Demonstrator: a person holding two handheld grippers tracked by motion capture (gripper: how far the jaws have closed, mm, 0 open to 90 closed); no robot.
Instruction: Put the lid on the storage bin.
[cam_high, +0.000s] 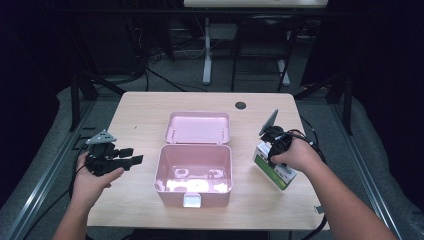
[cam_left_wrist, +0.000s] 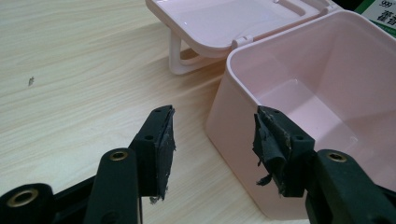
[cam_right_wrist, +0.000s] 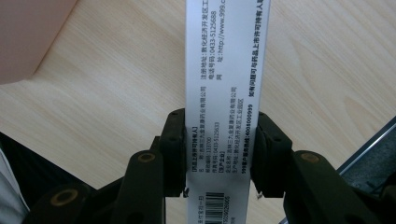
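An open pink plastic box (cam_high: 194, 172) stands mid-table with its lid (cam_high: 198, 127) laid back behind it. My left gripper (cam_high: 131, 155) hovers open to the left of the box, nothing between its jaws. In the left gripper view the left gripper (cam_left_wrist: 214, 144) points at the near left wall of the pink box (cam_left_wrist: 243, 116). My right gripper (cam_high: 272, 151) is shut on a white and green medicine carton (cam_high: 274, 169) to the right of the box. The right gripper (cam_right_wrist: 219, 154) clamps the printed narrow side of the carton (cam_right_wrist: 224, 70) over the table.
The light wood table (cam_high: 140, 112) has a round black grommet (cam_high: 240, 105) at the back. Desk legs and cables stand on the floor beyond. A corner of the carton (cam_left_wrist: 380, 11) shows past the pink box's far wall.
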